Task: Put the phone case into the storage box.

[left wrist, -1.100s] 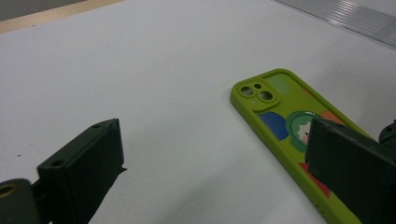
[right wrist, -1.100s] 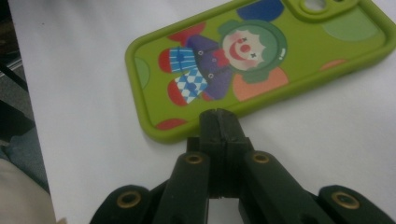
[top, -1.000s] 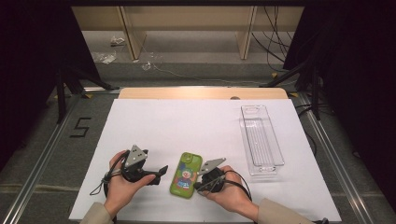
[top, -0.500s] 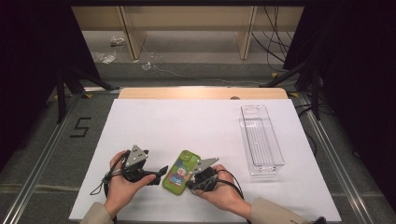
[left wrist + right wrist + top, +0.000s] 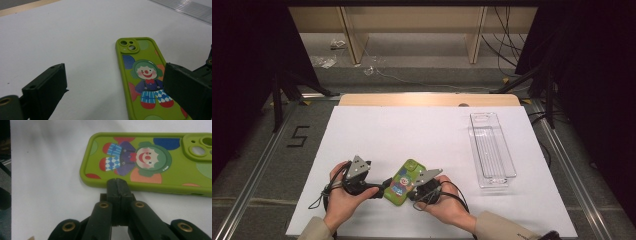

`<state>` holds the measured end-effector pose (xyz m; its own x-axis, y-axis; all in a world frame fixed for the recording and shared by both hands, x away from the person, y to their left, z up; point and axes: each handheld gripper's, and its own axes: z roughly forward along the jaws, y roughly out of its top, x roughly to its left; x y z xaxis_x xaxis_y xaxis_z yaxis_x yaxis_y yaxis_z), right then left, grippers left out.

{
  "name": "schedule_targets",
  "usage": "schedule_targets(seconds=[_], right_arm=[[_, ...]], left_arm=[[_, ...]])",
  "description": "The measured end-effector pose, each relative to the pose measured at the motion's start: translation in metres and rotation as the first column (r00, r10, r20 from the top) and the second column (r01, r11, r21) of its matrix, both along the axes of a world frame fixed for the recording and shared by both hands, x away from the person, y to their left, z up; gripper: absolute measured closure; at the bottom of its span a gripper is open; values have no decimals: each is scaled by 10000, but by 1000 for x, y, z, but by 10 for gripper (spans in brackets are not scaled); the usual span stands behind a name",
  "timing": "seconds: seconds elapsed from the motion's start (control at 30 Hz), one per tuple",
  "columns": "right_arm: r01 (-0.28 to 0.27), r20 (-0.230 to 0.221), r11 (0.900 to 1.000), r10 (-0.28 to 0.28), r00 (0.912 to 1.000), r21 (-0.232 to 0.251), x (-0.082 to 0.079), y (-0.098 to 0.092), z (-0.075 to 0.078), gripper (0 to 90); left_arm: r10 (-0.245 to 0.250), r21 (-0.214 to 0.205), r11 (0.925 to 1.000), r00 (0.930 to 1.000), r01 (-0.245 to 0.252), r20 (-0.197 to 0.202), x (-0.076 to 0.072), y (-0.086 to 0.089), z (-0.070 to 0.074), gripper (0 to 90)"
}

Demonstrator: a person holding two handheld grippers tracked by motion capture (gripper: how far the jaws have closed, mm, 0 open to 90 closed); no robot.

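Where a "5" marks the floor, the green phone case bears no lettering.

Clear plastic tray on white table sheet, right side.

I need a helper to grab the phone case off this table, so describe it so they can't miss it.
Start at the white table and look to its near edge, between the person's two hands. There the phone case lies flat, right between the left gripper and the right gripper. It is bright lime green with a cartoon clown, unlike the clear plastic tray farther right.
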<state>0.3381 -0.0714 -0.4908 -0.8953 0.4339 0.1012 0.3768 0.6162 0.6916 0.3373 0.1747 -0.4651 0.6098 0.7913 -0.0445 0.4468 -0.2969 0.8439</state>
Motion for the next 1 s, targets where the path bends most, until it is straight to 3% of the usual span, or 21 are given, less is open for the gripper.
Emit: schedule_targets(seconds=[0.27,0.5,0.6,0.63,1.0], right_arm=[[0,378,9996,-11,9993,285,-1,-13,12,848],[72,1238,9958,-185,9921,909,6,-42,28,683],[203,1501,9885,-431,9877,1500,10,-59,33,581],[320,1689,9808,-652,9835,1925,11,-70,36,529],[535,1885,9524,-1142,9754,3001,6,-111,46,240]], left_arm=[[-53,-3,10000,10000,53,-31,-1,-1,0,52],[-142,19,9999,9999,142,-73,-2,-3,0,52],[-162,-5,9999,9998,162,-70,-2,-4,0,51],[-192,30,9998,9998,192,-87,-2,-4,1,50],[-308,164,9994,9990,313,-319,-3,-8,0,26]])
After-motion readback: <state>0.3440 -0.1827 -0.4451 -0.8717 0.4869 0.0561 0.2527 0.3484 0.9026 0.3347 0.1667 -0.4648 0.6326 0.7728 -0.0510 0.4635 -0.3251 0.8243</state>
